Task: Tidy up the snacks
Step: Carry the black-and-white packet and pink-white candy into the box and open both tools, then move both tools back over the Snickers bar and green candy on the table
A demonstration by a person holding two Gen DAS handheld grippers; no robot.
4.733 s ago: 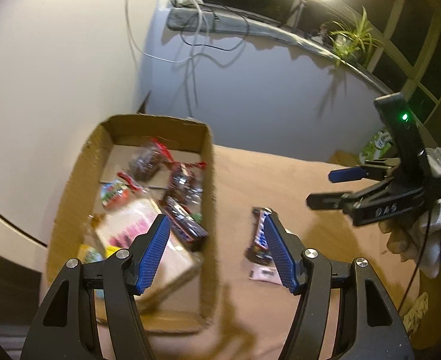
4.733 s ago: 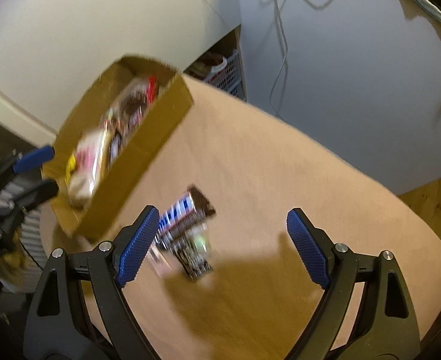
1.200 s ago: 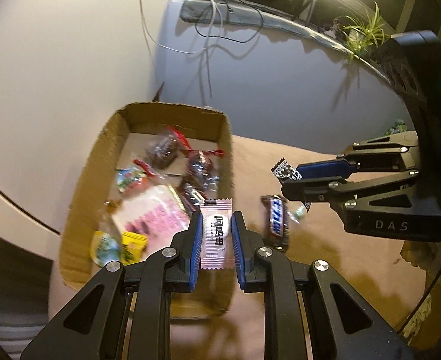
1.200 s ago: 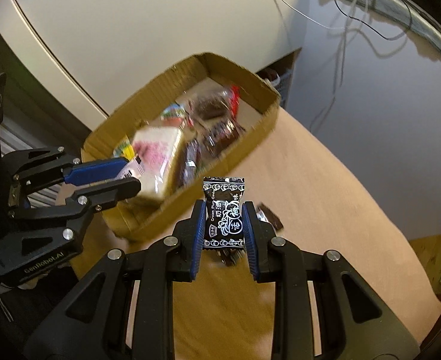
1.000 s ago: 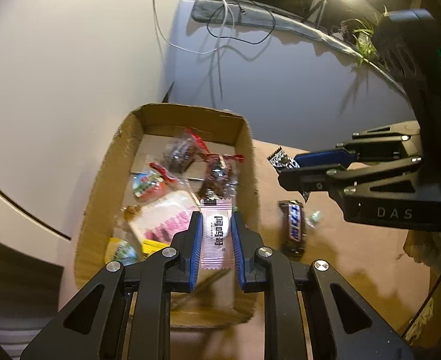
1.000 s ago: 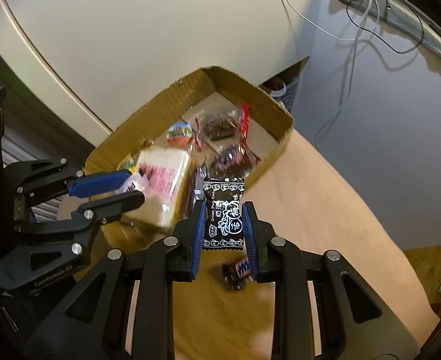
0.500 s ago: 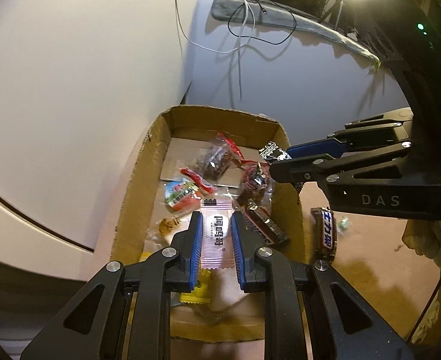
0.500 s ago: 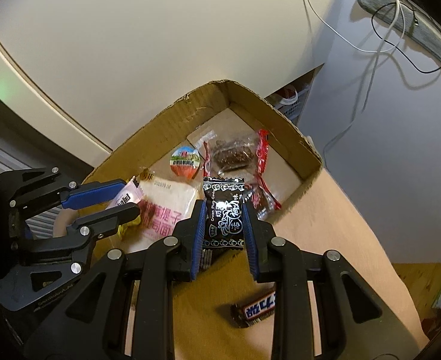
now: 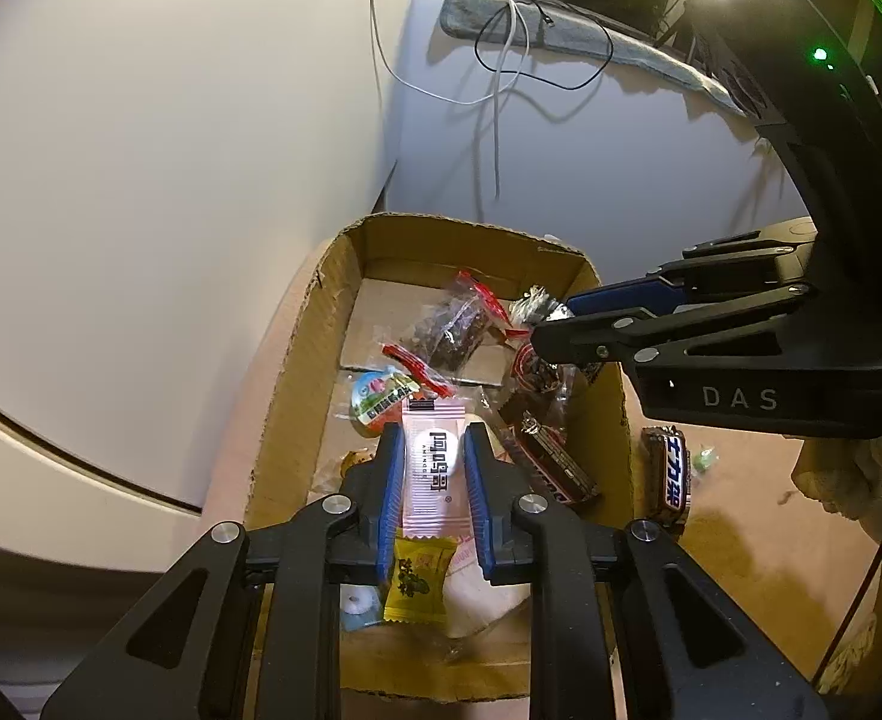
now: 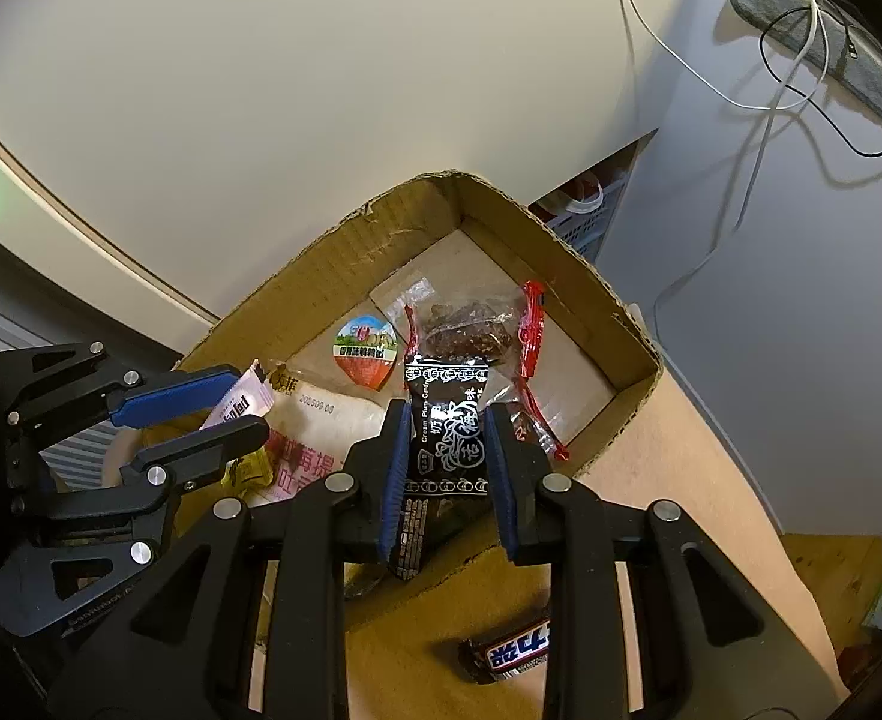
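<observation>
Both grippers hang over the cardboard box (image 9: 297, 360), each with jaws clamped on a snack: the left gripper (image 9: 434, 468) on a pink candy wrapper (image 9: 432, 462), the right gripper (image 10: 446, 450) on a black plum candy packet (image 10: 447, 420). The right one hovers close to the box's near wall, so a release there risks the packet catching the rim and dropping to the desk (image 10: 651, 480) beside the Snickers bar (image 10: 510, 654). The grippers are also near enough to knock together.
</observation>
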